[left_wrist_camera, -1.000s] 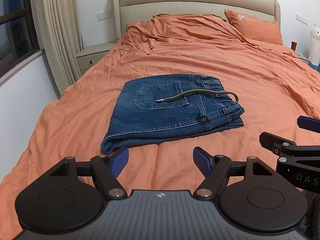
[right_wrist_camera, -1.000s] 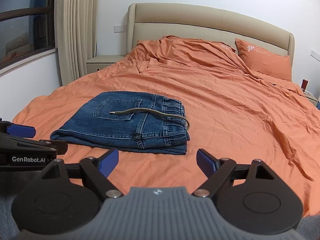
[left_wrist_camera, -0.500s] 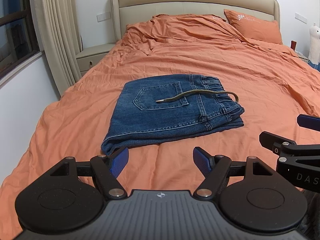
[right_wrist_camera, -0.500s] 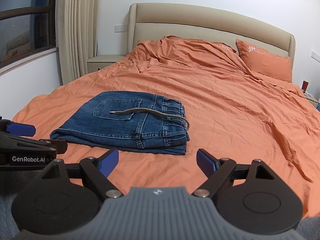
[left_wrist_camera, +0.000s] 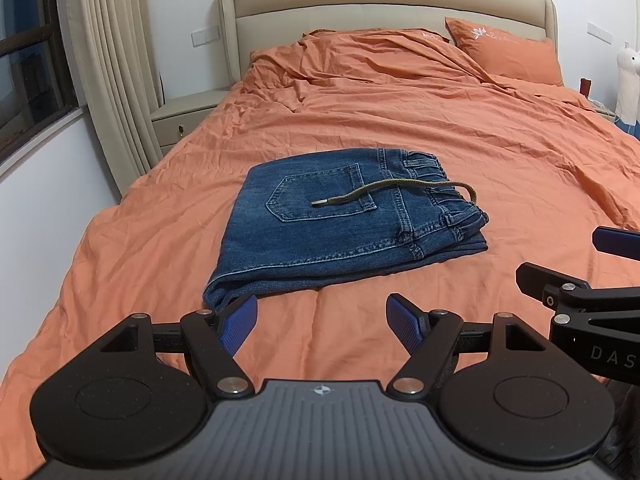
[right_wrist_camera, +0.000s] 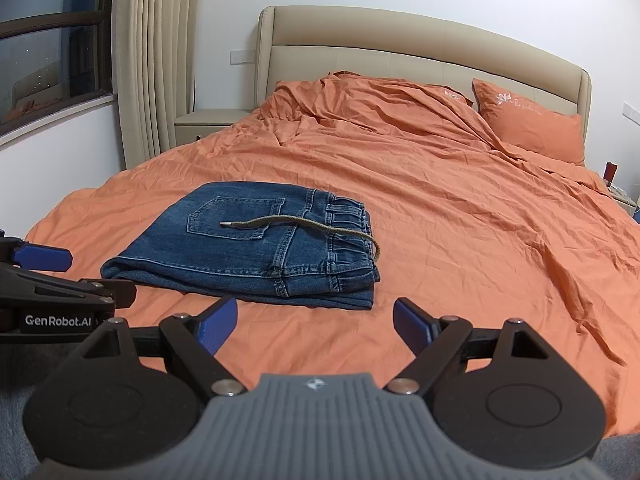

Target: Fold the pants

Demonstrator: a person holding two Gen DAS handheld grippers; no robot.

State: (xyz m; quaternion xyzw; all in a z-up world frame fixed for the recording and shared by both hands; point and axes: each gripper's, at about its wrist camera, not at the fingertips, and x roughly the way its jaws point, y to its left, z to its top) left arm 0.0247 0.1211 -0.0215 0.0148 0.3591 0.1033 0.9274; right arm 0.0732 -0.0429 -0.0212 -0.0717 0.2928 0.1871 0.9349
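Neatly folded pants on bed

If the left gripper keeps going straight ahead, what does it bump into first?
Probably the folded jeans. The left gripper, jaws open, points at their near edge, though it may touch the orange bedsheet first.

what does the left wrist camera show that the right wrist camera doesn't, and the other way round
Only the left wrist view shows the white plush toy at the far right.

Only the right wrist view shows the "GenRobot.AI" lettering on the other gripper.

Both show the folded jeans lying on the orange bedsheet, with the drawstring draped across the back pocket, plus the pillow, headboard, curtain and nightstand. The left gripper and right gripper are both open, holding nothing, short of the jeans.
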